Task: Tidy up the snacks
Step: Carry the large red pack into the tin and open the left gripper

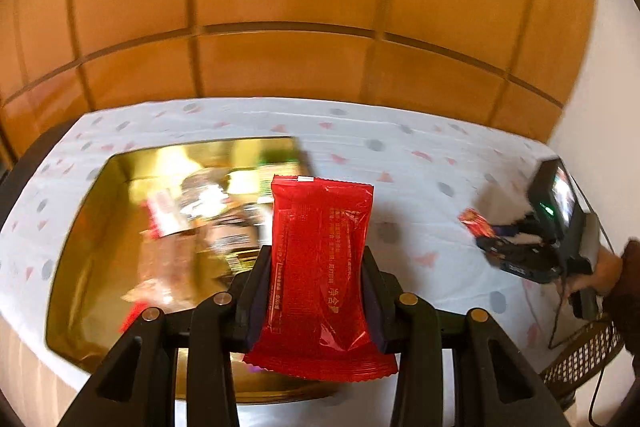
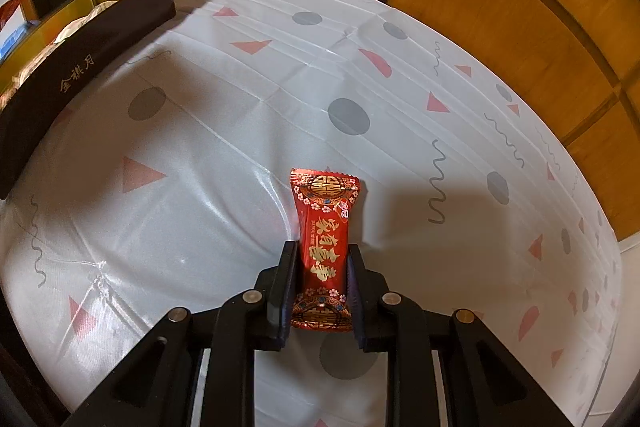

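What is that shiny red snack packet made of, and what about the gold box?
The red snack packet in the left gripper looks like thin glossy plastic film: it crinkles, glints, and has a zigzag sealed edge. The gold box seems to be cardboard lined with mirror-like gold foil, since its inside reflects the snacks; its outside is dark and matte. It may be metal.

The dark outer wall of the gift box [image 2: 86,67] carries 3 gold characters, 金祺月. The red candy wrapper [image 2: 325,251] has large gold characters down its front reading 家有喜事, a round 囍 emblem at each end, and a thin line of small Latin letters beside them, too small to read surely. The plain red wrapper [image 1: 320,279] shows its back with columns of small gold print, blurred beyond reading.
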Tool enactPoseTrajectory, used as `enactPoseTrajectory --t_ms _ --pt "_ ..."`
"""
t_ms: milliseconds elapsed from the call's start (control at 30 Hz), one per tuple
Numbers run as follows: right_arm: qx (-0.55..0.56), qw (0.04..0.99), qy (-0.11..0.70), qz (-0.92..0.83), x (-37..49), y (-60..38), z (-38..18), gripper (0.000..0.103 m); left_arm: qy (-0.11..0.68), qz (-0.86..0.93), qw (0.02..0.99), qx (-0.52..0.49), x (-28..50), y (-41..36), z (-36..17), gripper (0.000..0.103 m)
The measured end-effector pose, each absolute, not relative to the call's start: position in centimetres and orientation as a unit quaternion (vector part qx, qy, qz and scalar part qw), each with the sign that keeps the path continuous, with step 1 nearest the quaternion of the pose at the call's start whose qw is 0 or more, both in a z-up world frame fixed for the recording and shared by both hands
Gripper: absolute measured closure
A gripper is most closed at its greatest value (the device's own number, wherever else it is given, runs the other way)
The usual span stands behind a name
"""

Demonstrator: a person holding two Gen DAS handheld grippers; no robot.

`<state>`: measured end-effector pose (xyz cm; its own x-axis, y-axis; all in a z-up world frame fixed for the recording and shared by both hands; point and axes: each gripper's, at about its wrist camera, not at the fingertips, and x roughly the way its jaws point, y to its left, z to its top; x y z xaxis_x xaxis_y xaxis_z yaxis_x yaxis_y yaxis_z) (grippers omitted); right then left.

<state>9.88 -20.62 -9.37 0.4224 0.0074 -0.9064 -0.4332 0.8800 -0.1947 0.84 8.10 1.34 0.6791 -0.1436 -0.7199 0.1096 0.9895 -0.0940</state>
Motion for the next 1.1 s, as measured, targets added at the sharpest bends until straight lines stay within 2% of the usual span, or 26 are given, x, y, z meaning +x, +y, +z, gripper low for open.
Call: enactPoseTrajectory --t_ms 533,700,1100 --pt "-0.218 0.817 0.517 0.132 9.9 -20.2 -9.4 0.079 0.388 0.088 0.909 -0.125 -1.0 22.1 1.2 0.062" --pt "-0.222 0.817 0.516 0.131 9.8 -20.2 -9.4 0.079 0.405 0.096 0.898 -0.142 -0.9 23.1 0.1 0.062" --pt "-0.220 0.819 0.515 0.128 9.7 -20.1 -9.3 0.079 0.426 0.057 0.894 -0.123 1.2 20.3 -1.5 0.062"
